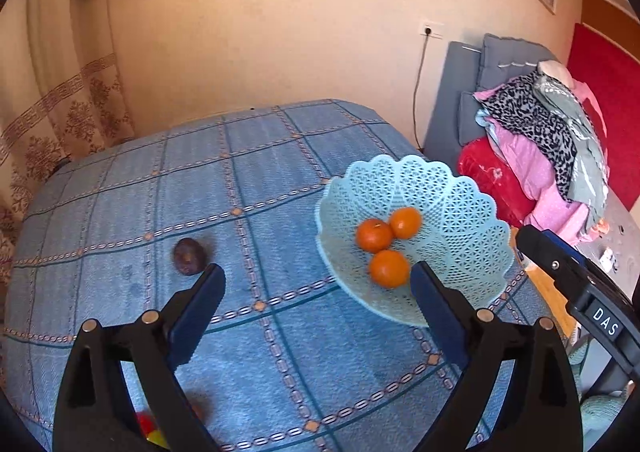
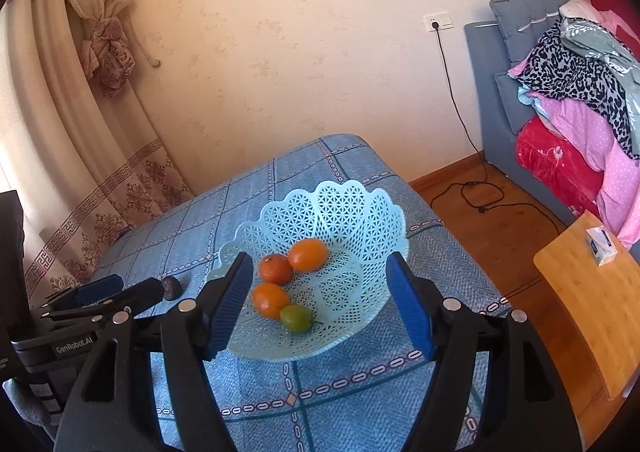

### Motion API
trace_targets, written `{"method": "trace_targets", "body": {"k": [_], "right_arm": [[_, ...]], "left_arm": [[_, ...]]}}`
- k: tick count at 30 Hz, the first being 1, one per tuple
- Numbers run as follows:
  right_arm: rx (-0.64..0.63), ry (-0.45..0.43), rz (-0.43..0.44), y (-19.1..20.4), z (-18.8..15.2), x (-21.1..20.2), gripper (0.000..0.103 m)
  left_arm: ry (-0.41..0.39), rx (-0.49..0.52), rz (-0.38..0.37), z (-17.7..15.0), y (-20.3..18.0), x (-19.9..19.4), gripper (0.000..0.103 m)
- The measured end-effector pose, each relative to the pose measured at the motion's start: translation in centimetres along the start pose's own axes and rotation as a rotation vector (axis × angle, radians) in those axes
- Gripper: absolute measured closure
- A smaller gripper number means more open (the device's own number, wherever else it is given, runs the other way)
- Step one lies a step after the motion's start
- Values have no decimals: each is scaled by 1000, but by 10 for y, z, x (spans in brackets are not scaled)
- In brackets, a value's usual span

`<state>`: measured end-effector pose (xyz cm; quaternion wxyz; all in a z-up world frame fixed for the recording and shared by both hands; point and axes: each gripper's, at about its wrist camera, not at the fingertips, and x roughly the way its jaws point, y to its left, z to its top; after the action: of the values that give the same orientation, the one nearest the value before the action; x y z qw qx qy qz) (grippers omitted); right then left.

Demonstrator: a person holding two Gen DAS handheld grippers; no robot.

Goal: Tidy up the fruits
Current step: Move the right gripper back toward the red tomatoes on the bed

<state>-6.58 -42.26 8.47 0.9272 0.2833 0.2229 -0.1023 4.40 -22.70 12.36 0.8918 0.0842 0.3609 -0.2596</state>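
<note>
A light blue lattice basket [image 1: 460, 220] [image 2: 352, 212] stands on the blue checked tablecloth [image 1: 280, 352] near the table's right edge. Three oranges [image 1: 374, 235] [image 2: 275, 269] lie in it, and in the right wrist view a small green fruit [image 2: 296, 318] rests beside them. A dark purple fruit [image 1: 189, 256] [image 2: 172, 287] lies on the cloth left of the basket. My left gripper [image 1: 318, 272] is open and empty, its left fingertip close to the purple fruit. My right gripper [image 2: 319, 258] hangs open above the basket, holding nothing.
Something red and yellow [image 1: 150, 428] shows under the left gripper's frame. Right of the table stand a wooden seat [image 2: 580, 292] with a small packet [image 2: 602, 246] and a grey sofa piled with bedding [image 2: 580, 100]. A cable [image 2: 480, 196] lies on the floor; curtains [image 2: 80, 112] hang at left.
</note>
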Motion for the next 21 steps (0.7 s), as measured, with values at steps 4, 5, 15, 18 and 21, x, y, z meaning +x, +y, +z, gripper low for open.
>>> {"method": "trace_targets", "body": {"k": [4, 5, 15, 18, 21], "right_arm": [[-21, 12, 25, 10, -4, 0, 32], [-31, 19, 34, 15, -6, 0, 32], [-127, 76, 116, 55, -28, 5, 26], [-158, 99, 138, 68, -37, 8, 26], [-184, 123, 161, 80, -46, 11, 26]], "left_arm": [[-9, -18, 38, -6, 18, -11, 10], [-10, -24, 44, -7, 22, -13, 10], [-2, -72, 146, -28, 72, -37, 10], [5, -88, 179, -36, 87, -43, 10], [17, -114, 206, -47, 105, -46, 10]]}}
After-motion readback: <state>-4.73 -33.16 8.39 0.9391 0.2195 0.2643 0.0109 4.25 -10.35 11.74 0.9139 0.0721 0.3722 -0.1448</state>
